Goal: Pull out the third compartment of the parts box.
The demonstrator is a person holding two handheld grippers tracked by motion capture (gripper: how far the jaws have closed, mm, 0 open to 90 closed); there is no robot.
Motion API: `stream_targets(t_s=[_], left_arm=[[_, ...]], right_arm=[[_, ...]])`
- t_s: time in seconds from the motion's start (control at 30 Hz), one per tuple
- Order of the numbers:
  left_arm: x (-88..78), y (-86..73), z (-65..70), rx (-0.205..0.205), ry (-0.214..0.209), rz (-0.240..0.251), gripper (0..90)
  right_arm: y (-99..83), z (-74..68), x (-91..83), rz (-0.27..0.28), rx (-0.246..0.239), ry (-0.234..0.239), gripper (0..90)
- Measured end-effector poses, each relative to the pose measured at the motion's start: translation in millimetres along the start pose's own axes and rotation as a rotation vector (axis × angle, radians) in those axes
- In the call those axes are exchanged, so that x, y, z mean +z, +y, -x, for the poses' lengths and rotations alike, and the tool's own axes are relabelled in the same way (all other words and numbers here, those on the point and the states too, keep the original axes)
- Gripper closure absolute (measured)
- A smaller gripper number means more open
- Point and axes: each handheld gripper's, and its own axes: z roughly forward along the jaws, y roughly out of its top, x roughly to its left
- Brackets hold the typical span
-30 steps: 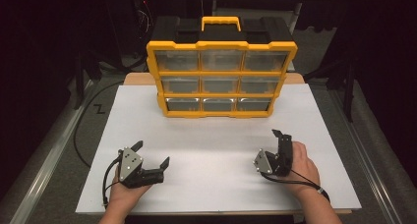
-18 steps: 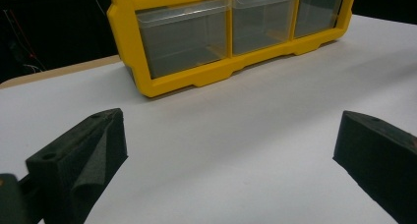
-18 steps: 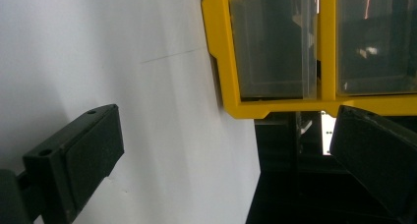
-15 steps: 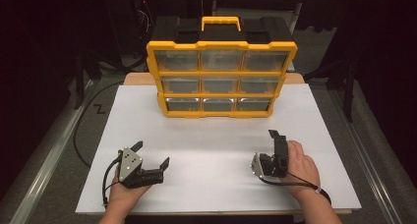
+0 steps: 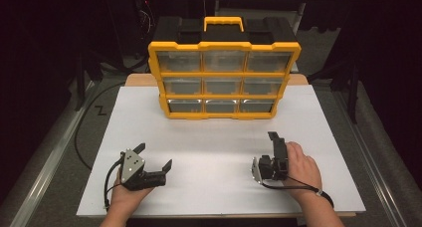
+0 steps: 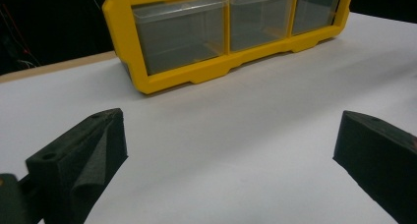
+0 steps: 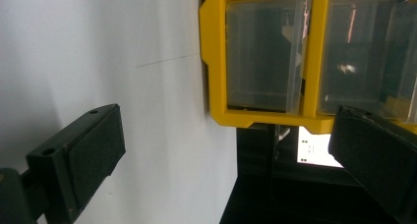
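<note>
Yellow organizer (image 5: 224,80), clear drawers (image 5: 221,106) shut

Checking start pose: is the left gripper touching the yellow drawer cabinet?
Apart. The high view shows the left gripper near the table's front edge, with bare white tabletop between it and the drawer cabinet.

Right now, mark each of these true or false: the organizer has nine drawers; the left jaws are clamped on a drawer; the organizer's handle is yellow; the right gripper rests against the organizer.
1. The organizer has nine drawers, three rows of three. True.
2. The left gripper has its jaws clamped on a drawer. False: the jaws stand open over the bare white table, holding nothing.
3. The organizer's handle is yellow. True.
4. The right gripper rests against the organizer. False: it sits near the table's front edge, well apart from it.
</note>
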Motion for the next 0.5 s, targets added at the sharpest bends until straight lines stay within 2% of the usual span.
stream_targets(t_s=[0.37,0.43,0.5], left_arm=[[0.2,-0.1,1.6,0.010,-0.002,0.009,0.5],[1.5,-0.5,1.6,0.013,-0.003,0.002,0.5],[2.0,-0.6,1.6,0.015,-0.003,0.002,0.5]], right_arm=[[5.1,4.4,4.4,-0.001,0.000,-0.056,10.5],[6.7,6.0,5.0,0.020,-0.005,-0.091,15.1],[7.6,7.0,5.0,0.027,-0.009,-0.096,16.0]])
